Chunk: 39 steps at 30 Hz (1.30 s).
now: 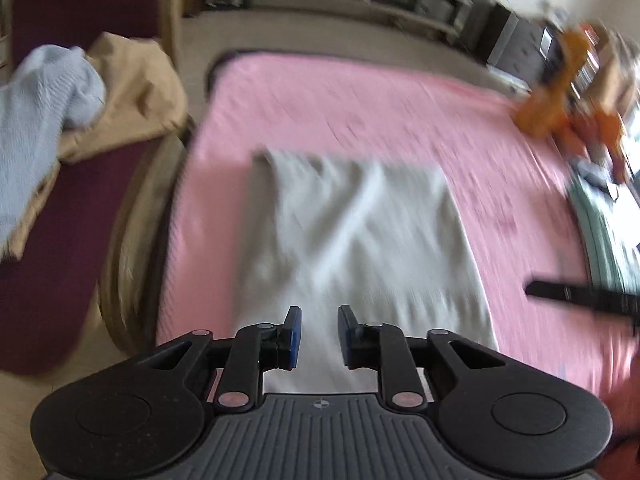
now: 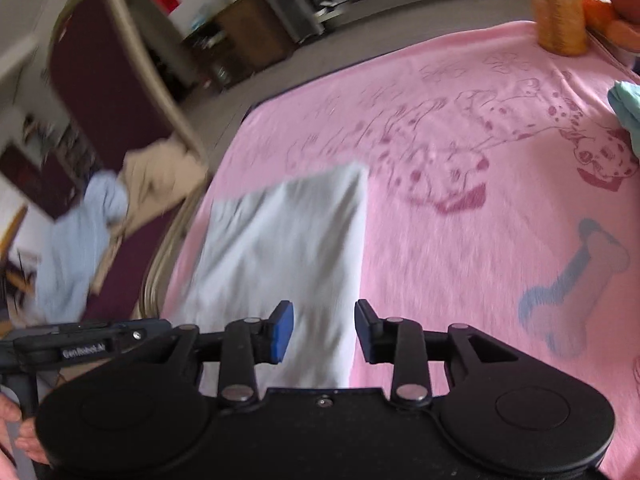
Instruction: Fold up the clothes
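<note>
Nearest the lens in each wrist view, the tool's two blue-padded fingers stand parted with nothing between them. Left tool [image 1: 319, 334]: jaws apart by a narrow gap, empty, pads clear of any cloth. Right tool [image 2: 324, 330]: jaws apart by a somewhat wider gap, likewise empty.

Directly beyond and below both tools lies the folded pale grey garment [image 1: 356, 248], flat on the pink blanket [image 1: 360, 112]. In the left view it sits squarely ahead of the fingers, its near edge hidden under the tool body. In the right view the same garment [image 2: 288, 248] lies ahead and mostly to the left of the fingers, its right edge running up between them. Neither tool touches it, as far as the blurred frames allow.

A hand shows at the lower left corner of the right view, on the other tool's handle.

Blanket, right view [image 2: 460, 260]: printed with a spotted dog [image 2: 500, 136] and a blue bone [image 2: 576, 280].

Left of the bed stands a maroon-upholstered chair [image 1: 48, 280], carrying a light blue knit [image 1: 44, 120] and a tan garment [image 1: 136, 92], unfolded.

Far right of the blanket: an orange soft toy [image 1: 560, 96]. Shelving beyond is too blurred to detail.
</note>
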{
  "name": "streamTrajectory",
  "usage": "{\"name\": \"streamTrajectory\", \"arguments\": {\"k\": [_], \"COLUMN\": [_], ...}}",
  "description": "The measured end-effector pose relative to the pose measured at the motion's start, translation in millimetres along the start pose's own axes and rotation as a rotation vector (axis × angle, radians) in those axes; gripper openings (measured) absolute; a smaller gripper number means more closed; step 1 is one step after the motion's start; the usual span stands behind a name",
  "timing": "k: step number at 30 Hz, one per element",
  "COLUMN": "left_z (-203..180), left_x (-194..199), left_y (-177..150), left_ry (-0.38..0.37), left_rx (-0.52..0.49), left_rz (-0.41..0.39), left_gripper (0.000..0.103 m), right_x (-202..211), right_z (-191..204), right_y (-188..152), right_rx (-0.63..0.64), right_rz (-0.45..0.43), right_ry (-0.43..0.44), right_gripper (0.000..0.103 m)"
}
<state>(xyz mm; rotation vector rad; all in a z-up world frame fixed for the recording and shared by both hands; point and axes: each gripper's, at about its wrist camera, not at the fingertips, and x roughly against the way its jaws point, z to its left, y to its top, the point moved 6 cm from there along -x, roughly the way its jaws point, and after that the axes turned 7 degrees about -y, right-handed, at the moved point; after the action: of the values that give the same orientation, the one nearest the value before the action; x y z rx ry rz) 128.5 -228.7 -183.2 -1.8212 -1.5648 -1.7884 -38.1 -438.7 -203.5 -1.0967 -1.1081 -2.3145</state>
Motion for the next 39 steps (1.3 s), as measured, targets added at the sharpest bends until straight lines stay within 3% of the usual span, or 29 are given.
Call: {"name": "streamTrajectory", "arguments": {"k": [5, 9, 14, 19, 21, 23, 25, 27, 30, 34, 36, 39], "left_z": [29.5, 51.8, 65.8, 60.8, 61.2, 65.1, 66.6, 65.6, 58.7, 51.4, 53.6, 53.0], "left_x": [-30.1, -62.4, -93.9, -105.1, -110.6, -113.9, -112.3, -114.3, -117.6, -105.5, -89.8, -61.9], "left_y": [53.0, 78.8, 85.1, 91.6, 91.7, 91.3, 91.2, 91.1, 91.0, 86.5, 81.1, 68.0], "left_ry": [-0.028, -0.045, -0.083, -0.103, -0.076, -0.045, -0.011, 0.042, 0.112, 0.208, 0.239, 0.19], "left_rx": [0.137, 0.233, 0.288, 0.236, 0.224, 0.223, 0.212, 0.179, 0.104, 0.001, 0.008, 0.077], "left_rz": [-0.071, -0.083, -0.051, -0.071, -0.073, -0.081, -0.099, -0.109, -0.12, -0.13, -0.135, -0.136], "left_gripper": [0.03, 0.03, 0.025, 0.011, 0.003, 0.003, 0.003, 0.004, 0.007, 0.021, 0.021, 0.024], "right_x": [-28.4, -53.8, -81.2, -103.7, -113.8, -120.0, -122.8, -124.1, -124.2, -110.8, -94.1, -68.1], "right_z": [-4.1, -10.6, -22.1, -35.8, -37.7, -35.3, -30.6, -25.7, -22.3, -16.4, -18.2, -21.0], "right_y": [29.2, 49.4, 63.4, 72.3, 74.0, 75.0, 75.0, 74.0, 71.0, 70.3, 69.0, 59.7], "right_rx": [-0.113, -0.193, -0.242, -0.328, -0.348, -0.344, -0.306, -0.243, -0.201, -0.149, -0.148, -0.152], "right_rz": [-0.037, -0.079, -0.104, -0.131, -0.127, -0.134, -0.142, -0.156, -0.186, -0.175, -0.173, -0.132], "right_ry": [0.059, 0.07, 0.024, 0.007, 0.006, 0.017, -0.007, -0.057, -0.107, -0.166, -0.175, -0.127], "right_gripper": [0.033, 0.033, 0.033, 0.033, 0.033, 0.03, 0.007, 0.004, 0.003, 0.011, 0.014, 0.021]}}
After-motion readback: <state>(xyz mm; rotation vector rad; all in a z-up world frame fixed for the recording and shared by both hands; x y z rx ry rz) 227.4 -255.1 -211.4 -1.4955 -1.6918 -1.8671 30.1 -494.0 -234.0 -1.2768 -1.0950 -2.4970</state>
